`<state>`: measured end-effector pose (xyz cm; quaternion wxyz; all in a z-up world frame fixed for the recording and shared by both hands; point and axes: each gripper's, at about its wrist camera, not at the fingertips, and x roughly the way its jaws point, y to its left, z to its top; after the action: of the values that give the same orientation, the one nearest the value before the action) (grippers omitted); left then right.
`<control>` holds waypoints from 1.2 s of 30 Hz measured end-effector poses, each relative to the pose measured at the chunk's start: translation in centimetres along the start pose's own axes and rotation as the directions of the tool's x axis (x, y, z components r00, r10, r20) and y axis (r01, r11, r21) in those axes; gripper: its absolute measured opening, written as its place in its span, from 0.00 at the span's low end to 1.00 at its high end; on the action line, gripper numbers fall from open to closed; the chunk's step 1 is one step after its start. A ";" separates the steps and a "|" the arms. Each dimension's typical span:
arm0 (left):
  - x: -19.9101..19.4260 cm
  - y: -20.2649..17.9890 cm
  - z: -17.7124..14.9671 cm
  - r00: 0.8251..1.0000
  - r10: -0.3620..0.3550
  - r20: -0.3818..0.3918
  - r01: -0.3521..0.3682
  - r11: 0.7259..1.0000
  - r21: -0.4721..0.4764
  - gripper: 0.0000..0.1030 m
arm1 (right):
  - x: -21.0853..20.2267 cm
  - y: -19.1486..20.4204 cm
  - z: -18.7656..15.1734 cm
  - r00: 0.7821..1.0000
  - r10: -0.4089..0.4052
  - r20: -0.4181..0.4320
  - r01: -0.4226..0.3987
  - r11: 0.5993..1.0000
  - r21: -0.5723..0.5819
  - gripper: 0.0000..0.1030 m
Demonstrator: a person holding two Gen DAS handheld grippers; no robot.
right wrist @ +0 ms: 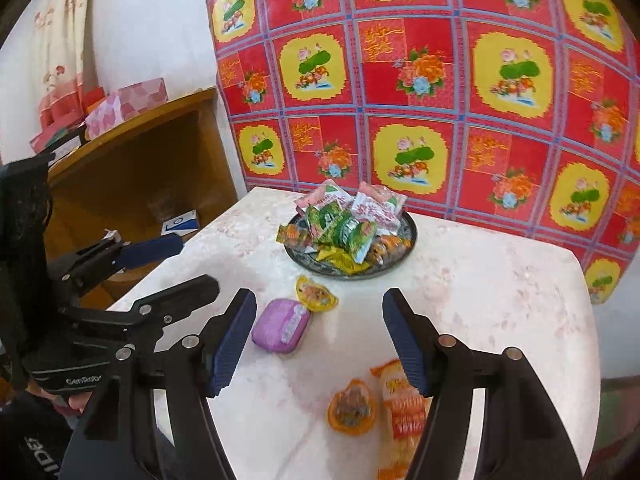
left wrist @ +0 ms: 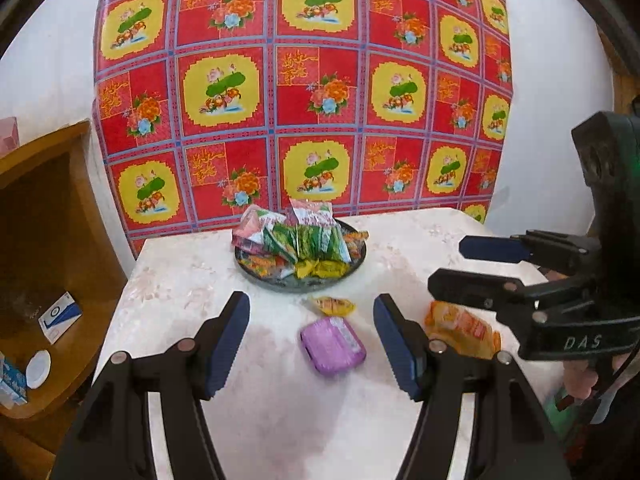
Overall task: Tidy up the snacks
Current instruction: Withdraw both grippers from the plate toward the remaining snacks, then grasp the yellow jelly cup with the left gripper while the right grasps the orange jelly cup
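At the centre of the left wrist view, between the spread fingers of the left claw [left wrist: 312, 344], a purple packet [left wrist: 332, 345] lies flat on the pale desk [left wrist: 192, 280]. It looks like a small sealed pillow pack: probably light, soft and a little slippery, so a gentle pinch across its short sides should suit it better than a grip on the crimped ends. Just above it in the frame sits one yellow wrapped sweet [left wrist: 333, 305], likely light and crinkly, best taken by its body. To the right, half behind the left claw's finger, lies an orange packet [left wrist: 464, 330], and the right claw [left wrist: 444, 266] hangs over it, its jaws apart and holding nothing.

Low in the right wrist view one more item shows: a round orange wrapped sweet [right wrist: 352, 407] beside the same orange packet [right wrist: 402, 408], both between the right claw's open fingers.

That makes four loose snacks on the desk: one purple, one yellow, two orange. The dark round plate [left wrist: 352, 270] near the desk's far edge is one only, heaped with wrappers too jumbled to count.
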<state>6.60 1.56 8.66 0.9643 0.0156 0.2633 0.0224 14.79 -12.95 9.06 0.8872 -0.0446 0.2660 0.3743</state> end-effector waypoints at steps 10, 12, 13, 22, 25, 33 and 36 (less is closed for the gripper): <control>1.1 -0.3 -5.7 1.000 -0.014 -0.006 0.014 1.000 0.004 0.66 | -0.2 0.3 -6.8 1.000 0.014 0.016 -0.014 0.999 0.042 0.65; 1.6 -0.3 -6.3 0.999 -0.031 -0.019 0.031 0.999 0.013 0.66 | 0.1 0.0 -8.2 0.997 0.072 0.009 -0.073 0.995 0.069 0.65; 1.9 -0.2 -6.4 0.999 -0.043 -0.028 0.043 0.999 0.015 0.66 | 0.3 -0.1 -8.8 0.997 0.083 0.005 -0.083 0.993 0.084 0.63; 4.8 2.5 -3.7 0.987 -0.129 -0.097 0.131 0.991 0.012 0.66 | 1.9 -1.8 -9.8 1.000 0.026 -0.011 -0.024 0.987 0.157 0.56; 6.9 2.5 -1.7 0.982 -0.131 -0.138 0.139 0.989 0.051 0.66 | 2.7 -1.6 -9.1 0.998 -0.051 -0.032 0.054 0.990 0.127 0.56; 12.3 0.4 0.9 0.955 -0.136 -0.262 0.185 0.967 0.174 0.66 | 4.6 -1.1 -7.5 0.988 -0.108 -0.112 0.116 0.991 0.071 0.57; 13.6 -0.5 0.8 0.942 -0.149 -0.300 0.212 0.958 0.190 0.66 | 4.4 -1.0 -8.1 0.991 -0.098 -0.087 0.103 0.993 0.056 0.57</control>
<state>18.69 1.72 2.40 0.9071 0.0944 0.3993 -0.0940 14.43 -13.09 -0.17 0.8940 -0.0467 0.3117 0.3185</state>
